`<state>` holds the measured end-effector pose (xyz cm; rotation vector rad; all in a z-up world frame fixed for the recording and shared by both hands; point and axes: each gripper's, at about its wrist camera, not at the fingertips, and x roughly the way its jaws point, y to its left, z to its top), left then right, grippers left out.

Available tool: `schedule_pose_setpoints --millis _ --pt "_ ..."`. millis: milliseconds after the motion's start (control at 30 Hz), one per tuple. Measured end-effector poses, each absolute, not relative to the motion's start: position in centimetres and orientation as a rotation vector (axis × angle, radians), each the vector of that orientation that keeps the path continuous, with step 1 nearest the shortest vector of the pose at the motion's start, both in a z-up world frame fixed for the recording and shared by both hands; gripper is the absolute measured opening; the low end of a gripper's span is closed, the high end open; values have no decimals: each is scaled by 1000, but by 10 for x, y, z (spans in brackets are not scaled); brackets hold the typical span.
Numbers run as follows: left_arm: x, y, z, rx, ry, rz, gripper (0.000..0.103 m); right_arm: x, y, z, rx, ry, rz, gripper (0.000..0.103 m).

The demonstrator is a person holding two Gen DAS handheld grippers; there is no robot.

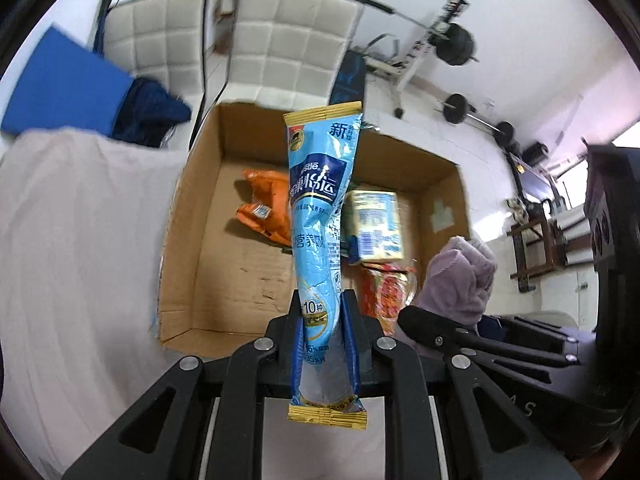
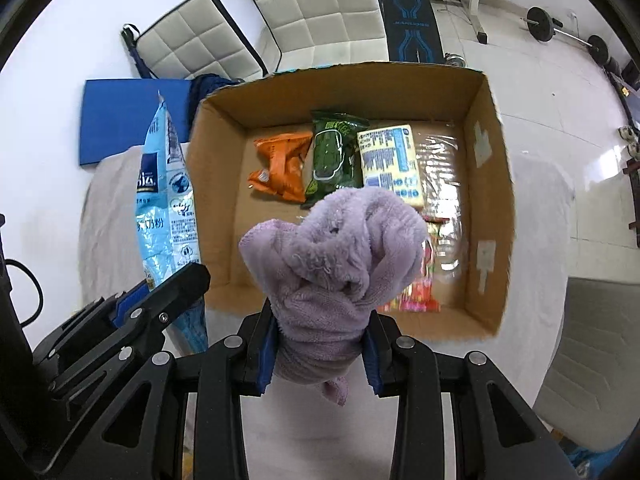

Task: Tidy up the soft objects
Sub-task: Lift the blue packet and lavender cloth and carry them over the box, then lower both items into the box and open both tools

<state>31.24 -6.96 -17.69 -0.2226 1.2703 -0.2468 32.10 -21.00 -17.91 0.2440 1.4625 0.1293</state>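
Right now both grippers are loaded and held over the near edge of the box, w/ nothing released.

Left gripper is clamped on a blue pouch, pinched low on its body so most of it sticks up and forward past the fingers, gold-sealed end hanging back toward the camera. Gripping near one end probably lets the long part drop into the box first. In the right view the same pouch sits just left of the box wall, outside it, not yet over the floor.

Right gripper is closed around a bunched purple towel; blue pads squeeze its lower part and the rest bulges out above. Bunching likely keeps it compact for the drop. It hangs over the near side of the box, apparently above the red pack.

Box is open-topped cardboard, on a pale cloth. Inside, along the far side, left to right: orange packet, green pack, yellow pack. Clear wrap lies at the right, and a red pack near the front, partly hidden by the towel. Front-left floor looks bare, so that's my guess for where both items could go.
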Motion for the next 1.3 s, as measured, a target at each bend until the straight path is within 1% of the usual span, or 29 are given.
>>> schedule_pose_setpoints --millis 233,400,500,533,633,667,700,833,867,900,933,967,1033,1067,1100,1133,1200,1300 --pt "348 -57 -236 -344 1406 -196 15 360 -205 -236 208 1538 131 37" --pt "361 -57 -257 -317 1447 -181 15 371 -202 -269 167 1602 152 38" --pt "366 -59 -267 -298 1482 -180 17 373 -200 -284 171 1649 190 40" --pt "366 -60 -270 -287 1500 -172 17 373 -200 -288 179 1659 199 42" --pt "365 -58 -273 -277 1506 -143 18 371 -198 -294 142 1673 203 53" --pt "365 -58 -272 -276 1507 -140 20 370 -197 -295 126 1673 202 62" --pt "365 -59 -272 -278 1507 -140 24 369 -197 -295 120 1674 206 71" --pt "363 -61 -265 -259 1493 -125 36 365 -201 -293 114 1677 202 77" --pt "364 -61 -265 -241 1492 -117 39 364 -203 -292 112 1673 199 80" --pt "364 -61 -263 -223 1487 -108 44 362 -206 -290 106 1667 184 85" --pt "362 -61 -260 -203 1475 -99 51 361 -210 -288 99 1662 172 86" --pt "362 -62 -259 -191 1465 -93 54 358 -212 -286 91 1656 165 87" --pt "359 -62 -253 -164 1440 -82 70 353 -218 -283 76 1646 129 88" --pt "358 -62 -251 -155 1429 -81 74 351 -222 -281 72 1648 123 95" --pt "357 -62 -249 -137 1421 -74 84 348 -225 -279 74 1633 108 102" --pt "356 -64 -247 -117 1418 -66 94 344 -230 -277 72 1617 82 103" --pt "352 -66 -242 -65 1399 -57 97 338 -237 -274 60 1593 34 103" --pt "349 -68 -238 -57 1378 -61 98 328 -247 -268 98 1555 3 103"
